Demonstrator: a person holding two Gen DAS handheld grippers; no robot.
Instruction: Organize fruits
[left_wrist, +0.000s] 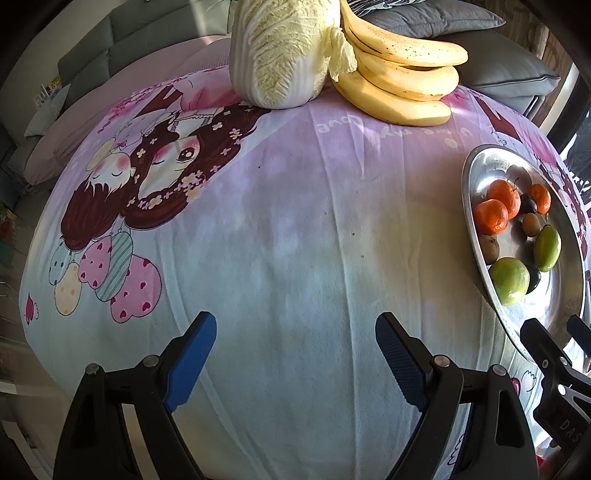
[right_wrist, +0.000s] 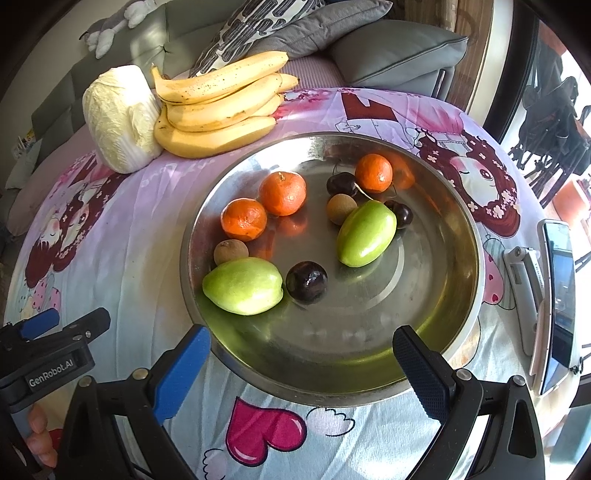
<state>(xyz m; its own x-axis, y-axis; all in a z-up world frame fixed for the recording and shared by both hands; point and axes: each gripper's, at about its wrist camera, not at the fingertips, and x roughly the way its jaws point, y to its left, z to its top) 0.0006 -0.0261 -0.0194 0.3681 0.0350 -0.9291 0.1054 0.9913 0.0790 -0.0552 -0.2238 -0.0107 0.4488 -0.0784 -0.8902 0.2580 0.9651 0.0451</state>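
A steel bowl (right_wrist: 424, 162) sits on the table and holds three tangerines (right_wrist: 282, 192), two green fruits (right_wrist: 243, 285), dark plums (right_wrist: 306, 282) and small brown fruits (right_wrist: 231, 252). The bowl also shows at the right of the left wrist view (left_wrist: 480, 166). My right gripper (right_wrist: 301, 362) is open and empty, its fingers straddling the bowl's near rim. My left gripper (left_wrist: 295, 354) is open and empty over bare cloth, left of the bowl. A bunch of bananas (left_wrist: 399, 74) lies at the far side, also in the right wrist view (right_wrist: 218, 107).
A napa cabbage (left_wrist: 280, 55) stands next to the bananas, and shows in the right wrist view (right_wrist: 122, 118). A cartoon-print cloth (left_wrist: 295, 221) covers the round table. A phone on a stand (right_wrist: 557, 295) is at the right edge. Grey sofa cushions (right_wrist: 399, 48) lie behind.
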